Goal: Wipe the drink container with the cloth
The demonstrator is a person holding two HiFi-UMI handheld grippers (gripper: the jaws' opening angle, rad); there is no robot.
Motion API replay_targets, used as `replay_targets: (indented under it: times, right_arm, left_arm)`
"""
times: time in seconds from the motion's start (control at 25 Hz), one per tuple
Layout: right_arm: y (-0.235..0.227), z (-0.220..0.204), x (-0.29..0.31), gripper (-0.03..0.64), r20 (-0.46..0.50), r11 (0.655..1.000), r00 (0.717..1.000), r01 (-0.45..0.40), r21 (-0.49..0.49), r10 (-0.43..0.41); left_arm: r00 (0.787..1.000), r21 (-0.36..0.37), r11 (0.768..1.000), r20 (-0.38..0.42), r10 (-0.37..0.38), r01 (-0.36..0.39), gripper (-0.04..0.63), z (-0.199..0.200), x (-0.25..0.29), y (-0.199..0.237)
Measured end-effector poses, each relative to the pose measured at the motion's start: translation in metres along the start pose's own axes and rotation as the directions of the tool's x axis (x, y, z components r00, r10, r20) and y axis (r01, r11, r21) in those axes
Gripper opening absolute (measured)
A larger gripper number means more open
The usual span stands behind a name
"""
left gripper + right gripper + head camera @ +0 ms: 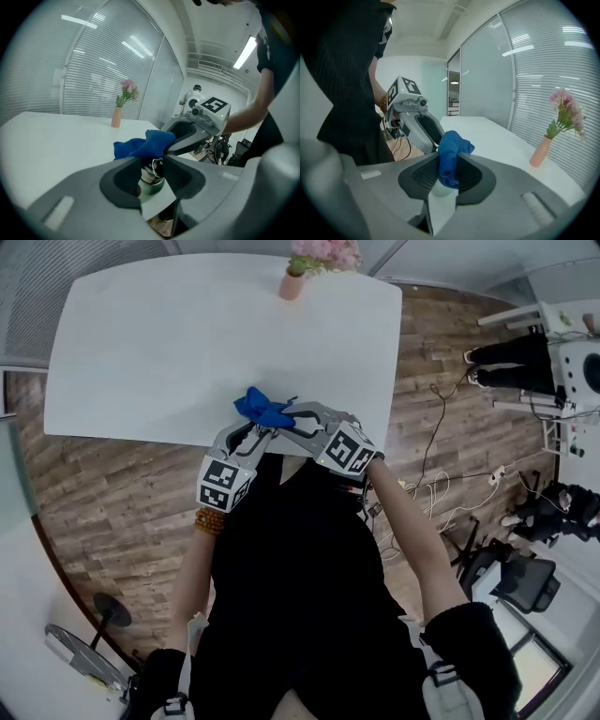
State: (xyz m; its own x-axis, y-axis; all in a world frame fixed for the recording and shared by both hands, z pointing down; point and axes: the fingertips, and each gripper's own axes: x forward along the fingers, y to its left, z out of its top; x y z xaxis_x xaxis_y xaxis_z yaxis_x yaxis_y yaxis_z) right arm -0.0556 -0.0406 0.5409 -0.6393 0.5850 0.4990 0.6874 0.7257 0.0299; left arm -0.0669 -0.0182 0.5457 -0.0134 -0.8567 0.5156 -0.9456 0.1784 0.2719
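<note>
The drink container (151, 179), a small bottle with a metal neck and pale green body, sits between the jaws of my left gripper (153, 165), which is shut on it. A blue cloth (145, 143) lies bunched over the bottle's top. My right gripper (449, 165) is shut on that cloth (450, 155), and the bottle's pale body (440, 189) shows just under it. In the head view both grippers meet over the table's near edge: the left gripper (251, 433), the right gripper (292, 419) and the cloth (263, 409). The bottle is hidden there.
A white table (169, 343) spreads ahead, with a pink vase of flowers (292, 281) at its far edge. Wooden floor (103, 493) lies around it. Cables (441, 486) and office chairs (520, 577) are on the right. The person's dark torso fills the lower head view.
</note>
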Motion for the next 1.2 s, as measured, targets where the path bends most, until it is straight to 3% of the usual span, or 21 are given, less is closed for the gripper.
replay_targets:
  times: [0.24,0.6,1.2]
  right_arm:
    - [-0.005,-0.011,0.002,0.098,-0.035,1.000,0.999,0.025,0.010,-0.024]
    - [-0.007,-0.030,0.014,0.095,-0.116,1.000,0.993,-0.020,0.007,0.021]
    - [-0.009,-0.043,0.021,0.095,-0.179,0.997,0.981,-0.078,-0.007,0.076]
  left_arm:
    - [1.000,-0.019,0.999,-0.001,-0.026,0.026,0.152,0.001,-0.001,0.003]
    - [0.997,-0.022,0.997,-0.039,-0.069,0.068,0.157,0.002,0.002,0.002]
    - [0.997,-0.035,0.998,-0.053,-0.061,0.060,0.158,0.000,0.002,-0.001]
